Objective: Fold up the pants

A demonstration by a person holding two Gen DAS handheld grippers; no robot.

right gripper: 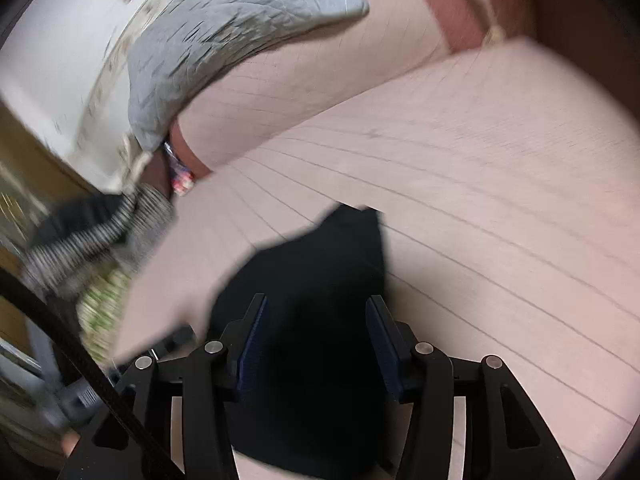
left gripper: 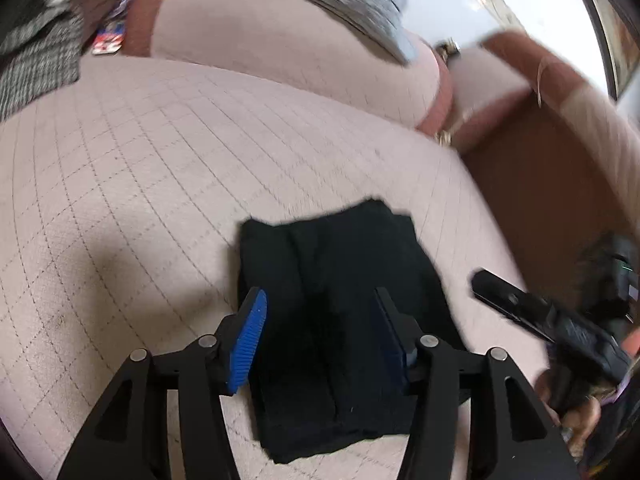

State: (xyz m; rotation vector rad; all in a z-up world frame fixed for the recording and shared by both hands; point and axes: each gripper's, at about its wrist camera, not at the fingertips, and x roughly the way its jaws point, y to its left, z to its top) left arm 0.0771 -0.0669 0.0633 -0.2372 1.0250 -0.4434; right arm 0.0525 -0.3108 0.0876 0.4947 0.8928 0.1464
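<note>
The black pants (left gripper: 336, 312) lie folded into a compact rectangle on the pale pink quilted sofa seat (left gripper: 160, 184). My left gripper (left gripper: 320, 308) hovers over them with its blue-padded jaws wide apart and nothing between them. The right gripper shows at the right edge of the left wrist view (left gripper: 520, 308), beside the pants. In the right wrist view the pants (right gripper: 320, 288) lie under my right gripper (right gripper: 316, 312), whose jaws are also wide apart and empty. Both views are motion-blurred.
A grey quilted blanket (right gripper: 224, 40) hangs over the sofa backrest (left gripper: 280, 40). A checkered grey garment (left gripper: 36, 64) lies at the seat's far left. The brown sofa arm (left gripper: 540, 184) rises on the right. A striped cloth (right gripper: 92, 236) sits past the seat edge.
</note>
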